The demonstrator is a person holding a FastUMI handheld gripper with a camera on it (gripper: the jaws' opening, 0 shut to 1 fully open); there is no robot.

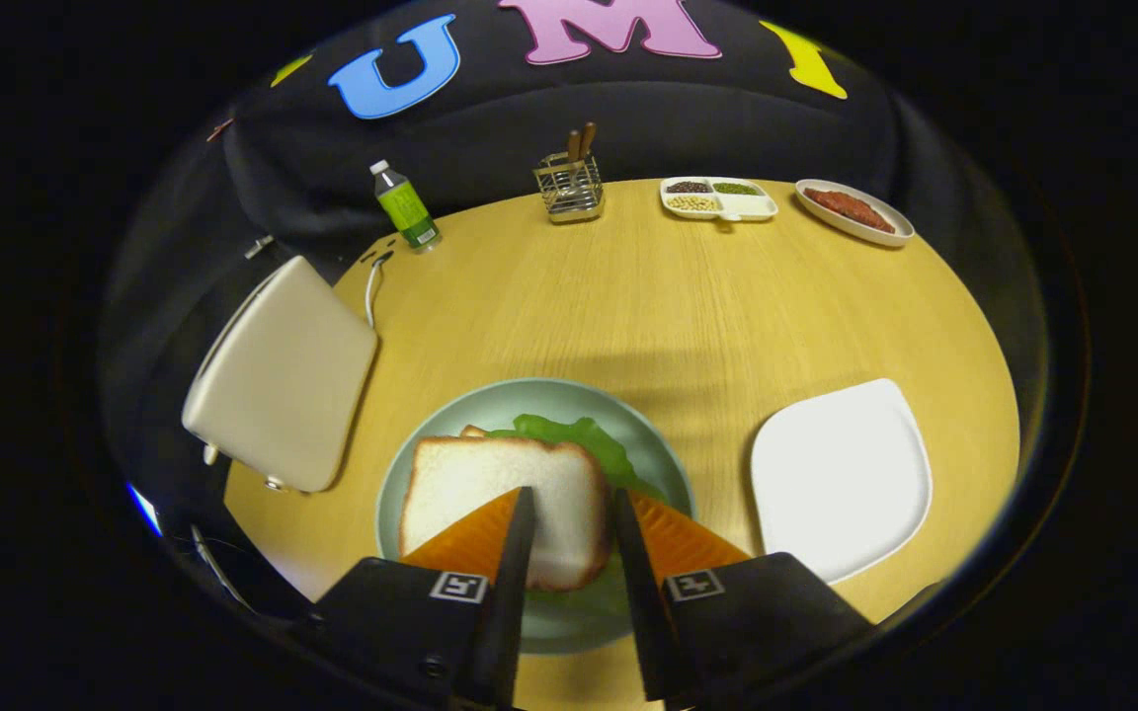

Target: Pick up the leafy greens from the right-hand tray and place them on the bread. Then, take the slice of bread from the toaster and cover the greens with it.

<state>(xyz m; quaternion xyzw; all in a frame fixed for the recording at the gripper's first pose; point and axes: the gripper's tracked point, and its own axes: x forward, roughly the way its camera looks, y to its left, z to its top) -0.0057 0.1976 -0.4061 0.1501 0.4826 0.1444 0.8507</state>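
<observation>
**Top slice going onto the greens**

The round pale wooden counter (688, 316) is carrying a pale green round plate (539, 400). On it, the white square bread slice (490, 494) is covering ruffled green lettuce (589, 439), which is peeking out toward one o'clock. The fingers (569, 513) are sitting slightly parted over the slice's right edge; whether they are pinching it, I cannot tell. Likely next: releasing and withdrawing. The slice's long axis is running nine to three.

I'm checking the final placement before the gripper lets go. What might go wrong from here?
1. The bread slice sits off-centre: the leafy greens stick out beyond its far edge, so the cover is incomplete.
2. The gripper has its fingers apart with the slice's edge between them; lifting away carelessly may drag the slice across the green plate.
3. The slice lies on soft greens, so it may tilt or slide.
</observation>
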